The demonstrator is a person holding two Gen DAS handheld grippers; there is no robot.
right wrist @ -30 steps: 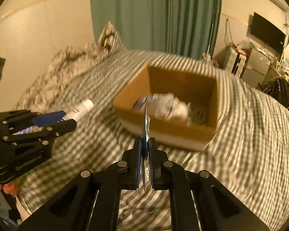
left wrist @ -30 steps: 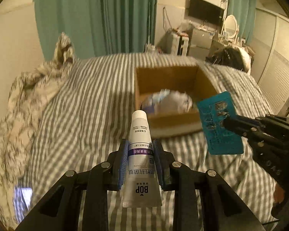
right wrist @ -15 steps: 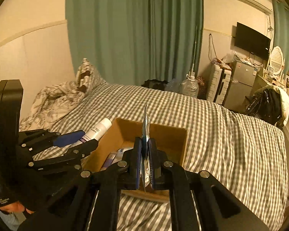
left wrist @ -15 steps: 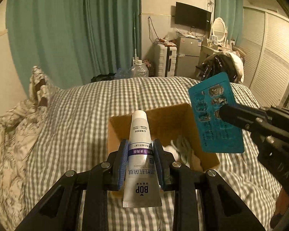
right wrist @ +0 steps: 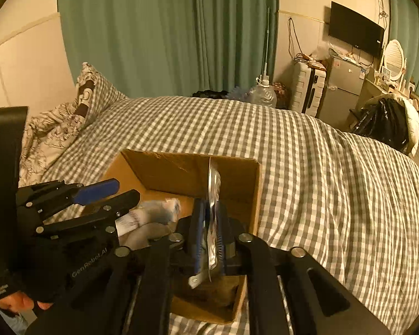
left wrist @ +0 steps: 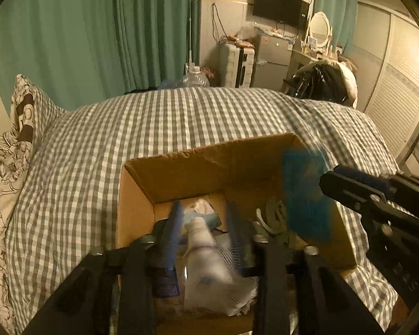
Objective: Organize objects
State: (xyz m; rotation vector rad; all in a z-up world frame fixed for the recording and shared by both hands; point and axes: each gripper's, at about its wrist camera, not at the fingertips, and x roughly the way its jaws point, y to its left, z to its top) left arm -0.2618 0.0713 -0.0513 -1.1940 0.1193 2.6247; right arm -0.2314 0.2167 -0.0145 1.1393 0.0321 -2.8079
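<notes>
An open cardboard box [left wrist: 181, 173] [right wrist: 237, 184] lies on the checked bed. My left gripper [left wrist: 202, 223] stands open over the box; the white tube [left wrist: 206, 259], blurred, drops free between its spread jaws into the box, and it also shows in the right wrist view [right wrist: 142, 217]. My right gripper [right wrist: 209, 223] is open over the box's right side; the teal blister pack [right wrist: 213, 215] [left wrist: 304, 192], edge-on and blurred, slips loose between its jaws. White crumpled items and a cable lie inside the box.
A checked duvet [right wrist: 321, 167] covers the bed. Patterned pillows [left wrist: 11, 145] lie at the left. Green curtains, a suitcase, a small fridge, a water bottle and a chair with dark clothes stand beyond the bed.
Both grippers dropped lower over the box and opened. The tube and the blister pack have come loose and are falling into the box.
</notes>
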